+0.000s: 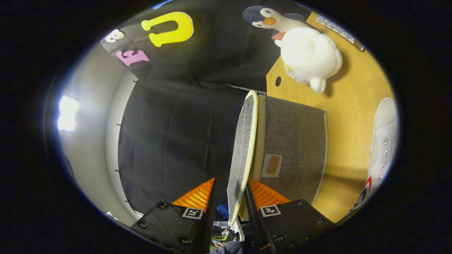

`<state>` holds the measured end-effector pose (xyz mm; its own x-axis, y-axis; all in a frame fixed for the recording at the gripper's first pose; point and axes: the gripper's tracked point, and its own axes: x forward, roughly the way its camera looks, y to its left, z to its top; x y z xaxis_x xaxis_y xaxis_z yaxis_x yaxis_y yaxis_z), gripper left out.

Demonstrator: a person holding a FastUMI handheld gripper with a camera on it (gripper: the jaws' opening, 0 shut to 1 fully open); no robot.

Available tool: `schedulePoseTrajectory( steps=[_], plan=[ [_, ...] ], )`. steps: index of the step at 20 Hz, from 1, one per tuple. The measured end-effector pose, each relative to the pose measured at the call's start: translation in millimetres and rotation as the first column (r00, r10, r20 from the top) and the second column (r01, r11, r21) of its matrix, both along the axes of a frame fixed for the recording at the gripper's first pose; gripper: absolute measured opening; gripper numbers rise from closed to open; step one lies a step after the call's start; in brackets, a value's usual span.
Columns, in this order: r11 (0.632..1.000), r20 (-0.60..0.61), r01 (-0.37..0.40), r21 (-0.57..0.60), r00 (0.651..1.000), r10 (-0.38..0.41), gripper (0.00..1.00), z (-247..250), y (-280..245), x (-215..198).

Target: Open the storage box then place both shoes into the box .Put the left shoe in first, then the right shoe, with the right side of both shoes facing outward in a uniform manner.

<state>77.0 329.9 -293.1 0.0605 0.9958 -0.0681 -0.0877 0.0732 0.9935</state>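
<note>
Nearest the camera are the two fingers of the gripper (229, 197), reaching forward from dark mounts that each carry a small square marker. The fingers sit a narrow gap apart, and the thin lid (242, 155) of the storage box (295, 148) passes between them. One finger lies against the lid's inner face; whether the other finger touches the outer face cannot be told, so a firm grip is uncertain.

The whole scene appears rolled onto its side. The lid is grey woven fabric with a pale cream rim, seen nearly edge-on and swung away from the box. The box is grey fabric too, with a pale rim and a small label patch holding an orange rectangle, just beyond the finger on that side. Its inside is hidden, so what it holds cannot be told.

The box stands on a wooden table (349, 116). A white lace-up shoe (383, 141) with metal eyelets and red and blue stripes lies on the table, well apart from the box, on the far side of it from the lid. A white plush penguin (307, 53) rests near the table's far edge. On the lid's outer side is open room, backed by the booth's black cloth wall (176, 130).
</note>
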Motion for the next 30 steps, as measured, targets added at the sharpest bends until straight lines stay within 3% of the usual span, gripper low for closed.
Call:
schedulePoseTrajectory(
  steps=[7, 11, 26, 30],
  plan=[
    [0.999, 0.117, -0.031, 0.011, 0.993, 0.029, 0.44, 72.1, 27.7, 1.6],
    [0.996, 0.262, -0.074, -0.049, 0.962, 0.084, 0.44, 113.3, 63.9, -1.6],
    [0.96, 0.432, -0.17, -0.223, 0.865, 0.254, 0.45, 136.3, 246.2, -49.3],
    [0.957, 0.49, -0.136, -0.255, 0.835, 0.249, 0.44, 134.1, 263.2, -51.5]
  ],
)
